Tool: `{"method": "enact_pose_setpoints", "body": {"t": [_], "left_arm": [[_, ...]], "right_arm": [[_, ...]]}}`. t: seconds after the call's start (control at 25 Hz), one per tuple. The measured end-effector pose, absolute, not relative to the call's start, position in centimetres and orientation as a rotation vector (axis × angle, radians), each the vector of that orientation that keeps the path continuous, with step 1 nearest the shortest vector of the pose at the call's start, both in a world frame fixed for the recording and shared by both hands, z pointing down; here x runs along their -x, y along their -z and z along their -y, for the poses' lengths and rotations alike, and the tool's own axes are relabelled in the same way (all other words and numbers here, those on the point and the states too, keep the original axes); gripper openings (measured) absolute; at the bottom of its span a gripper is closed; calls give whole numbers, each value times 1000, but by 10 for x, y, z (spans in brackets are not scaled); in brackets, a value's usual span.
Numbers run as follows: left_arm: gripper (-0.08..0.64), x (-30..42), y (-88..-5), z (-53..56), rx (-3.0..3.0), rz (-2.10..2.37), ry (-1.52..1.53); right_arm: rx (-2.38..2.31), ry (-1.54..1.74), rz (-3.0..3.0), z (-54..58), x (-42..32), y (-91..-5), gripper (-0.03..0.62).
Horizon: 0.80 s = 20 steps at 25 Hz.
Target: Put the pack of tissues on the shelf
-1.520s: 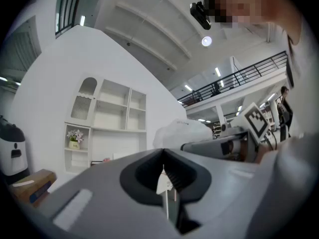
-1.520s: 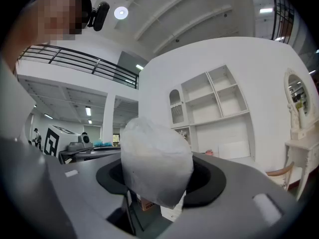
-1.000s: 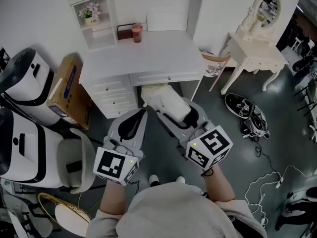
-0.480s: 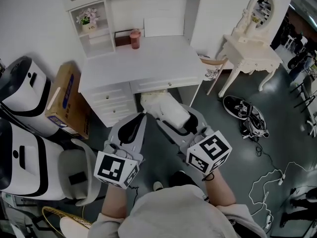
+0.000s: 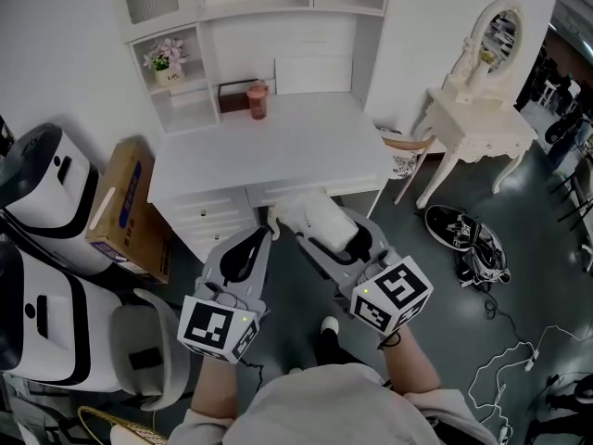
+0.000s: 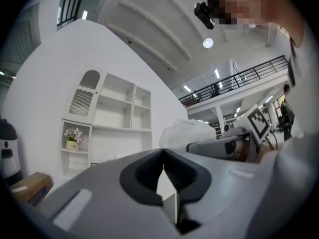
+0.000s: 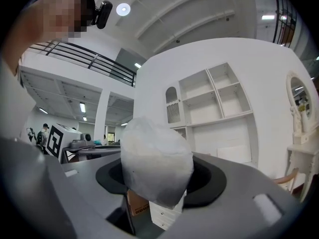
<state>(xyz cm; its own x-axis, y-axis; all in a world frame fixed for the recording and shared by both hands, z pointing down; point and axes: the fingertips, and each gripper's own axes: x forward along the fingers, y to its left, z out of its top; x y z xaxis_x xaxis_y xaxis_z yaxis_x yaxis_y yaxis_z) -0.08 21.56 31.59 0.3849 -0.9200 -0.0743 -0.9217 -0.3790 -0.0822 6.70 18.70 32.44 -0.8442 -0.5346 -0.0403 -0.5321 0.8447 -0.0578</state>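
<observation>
**Tissue pack held short of the desk, shelf yet to be reached**

The right gripper (image 5: pixel 320 232) was clamped on the pack of tissues (image 5: pixel 306 209), its jaws standing fairly wide around the pack's bulk. The left gripper (image 5: pixel 262 236) carried nothing, its jaws closed tip to tip. The pack hung in the air at the front edge of the white desk (image 5: pixel 269 146), well apart from the shelf unit (image 5: pixel 264 7) rising behind the desktop.

To do this carry well, it seemed best to hold the squeeze steady and the gripper level. The pack should pass clear above the desktop and the red cup (image 5: pixel 258 100), head for an open compartment, and be let go only once it rested on a board.

The pack looked white, soft and pillowy in a thin wrapper, bulging past the jaws. It would probably squash under a harder grip.
</observation>
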Motion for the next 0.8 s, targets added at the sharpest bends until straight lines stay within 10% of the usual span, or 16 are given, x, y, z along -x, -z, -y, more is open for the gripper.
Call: {"method": "enact_pose_setpoints", "body": {"t": [0.8], "left_arm": [[0, -50, -288, -27, 2457, -1728, -73]], "right_arm": [[730, 31, -3011, 9, -111, -304, 274]]}}
